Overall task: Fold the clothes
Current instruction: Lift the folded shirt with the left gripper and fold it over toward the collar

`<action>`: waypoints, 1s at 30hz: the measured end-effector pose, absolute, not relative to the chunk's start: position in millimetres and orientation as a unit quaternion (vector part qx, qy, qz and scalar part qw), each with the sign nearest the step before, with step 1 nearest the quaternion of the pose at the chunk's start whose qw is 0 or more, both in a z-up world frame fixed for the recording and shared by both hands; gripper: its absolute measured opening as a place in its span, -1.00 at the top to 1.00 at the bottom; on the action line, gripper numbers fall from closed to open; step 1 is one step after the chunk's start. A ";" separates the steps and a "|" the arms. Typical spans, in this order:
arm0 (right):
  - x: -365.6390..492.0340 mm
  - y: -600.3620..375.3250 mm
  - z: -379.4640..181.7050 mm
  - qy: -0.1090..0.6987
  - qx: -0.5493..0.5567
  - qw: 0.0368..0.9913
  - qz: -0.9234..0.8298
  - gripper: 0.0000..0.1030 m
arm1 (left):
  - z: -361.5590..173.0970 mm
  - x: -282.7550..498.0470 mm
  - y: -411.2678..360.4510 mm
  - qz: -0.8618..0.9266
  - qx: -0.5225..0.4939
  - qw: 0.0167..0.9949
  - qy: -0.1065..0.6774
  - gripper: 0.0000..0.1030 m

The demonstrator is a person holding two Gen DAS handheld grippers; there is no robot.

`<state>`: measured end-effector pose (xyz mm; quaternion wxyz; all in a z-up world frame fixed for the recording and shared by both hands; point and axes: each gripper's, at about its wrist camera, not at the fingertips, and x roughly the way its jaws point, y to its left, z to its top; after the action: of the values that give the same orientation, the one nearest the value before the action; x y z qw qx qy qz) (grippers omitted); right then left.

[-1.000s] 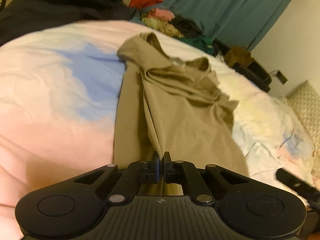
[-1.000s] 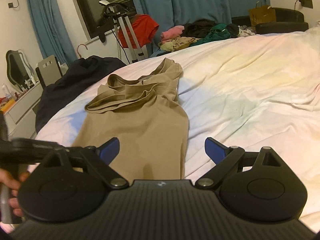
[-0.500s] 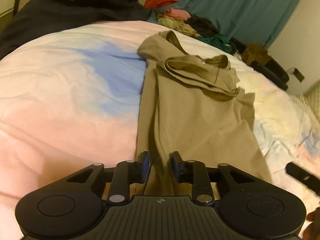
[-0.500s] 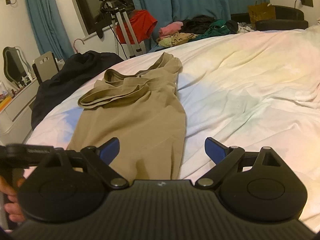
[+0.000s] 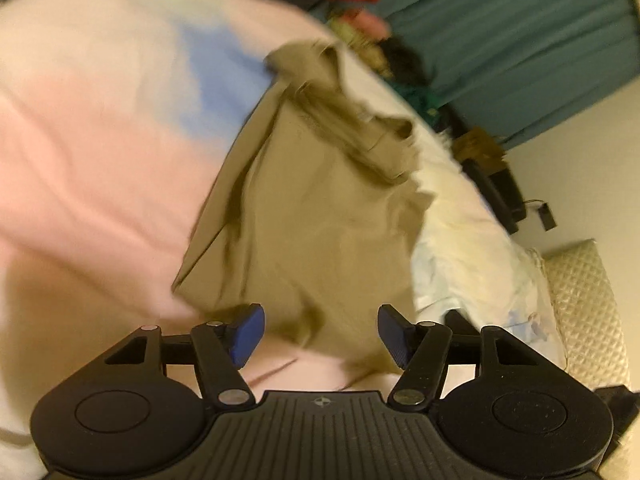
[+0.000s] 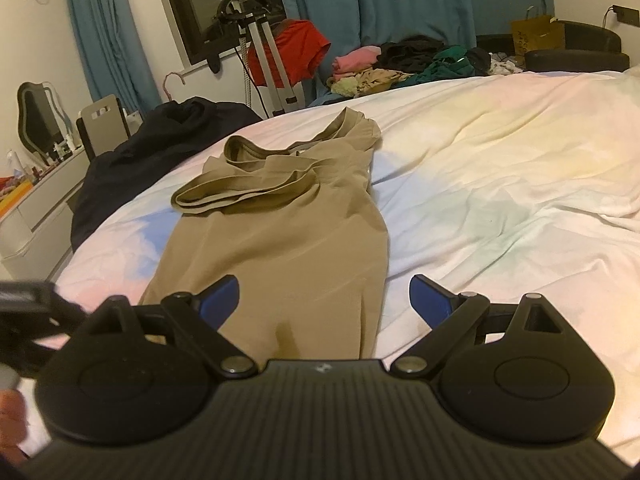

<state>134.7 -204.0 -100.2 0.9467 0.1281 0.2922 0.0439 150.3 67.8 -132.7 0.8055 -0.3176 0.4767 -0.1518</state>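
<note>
A tan T-shirt [image 6: 288, 232] lies lengthwise on the bed, its sides and sleeves folded in, collar at the far end. It also shows, blurred, in the left wrist view [image 5: 320, 216]. My left gripper [image 5: 320, 332] is open and empty just above the shirt's near hem. My right gripper [image 6: 324, 300] is open and empty over the same hem, its left finger above the cloth. The left gripper's body shows at the left edge of the right wrist view [image 6: 28, 312].
The bed has a pastel pink, blue and yellow sheet [image 6: 500, 200]. A dark garment [image 6: 160, 140] lies at its far left corner. A pile of clothes [image 6: 400, 64] sits beyond the bed by teal curtains, next to a stand with a red garment [image 6: 292, 52].
My left gripper has opened fully and let go of the shirt's hem, and it is moving, so its view is blurred. The right gripper stays open and has edged closer to the hem.
</note>
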 end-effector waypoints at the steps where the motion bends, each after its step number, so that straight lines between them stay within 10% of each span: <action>1: 134.9 -203.7 -100.3 0.293 0.127 0.947 0.044 -0.81 | -139.0 152.6 69.7 -0.147 -0.329 0.798 0.484 -0.21; 25: 148.5 -219.0 -181.5 0.399 0.528 0.735 0.150 -0.80 | -163.3 162.5 70.4 -0.137 -0.427 0.783 0.432 -0.06; 30: 141.8 -236.2 -197.0 0.387 0.560 0.728 0.076 -0.25 | -176.8 167.2 73.2 -0.123 -0.427 0.764 0.467 -0.04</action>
<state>141.8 -236.2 -197.0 0.7285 0.5603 0.3868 0.0763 167.2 73.2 -176.8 0.7644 -0.4271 0.4671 -0.1226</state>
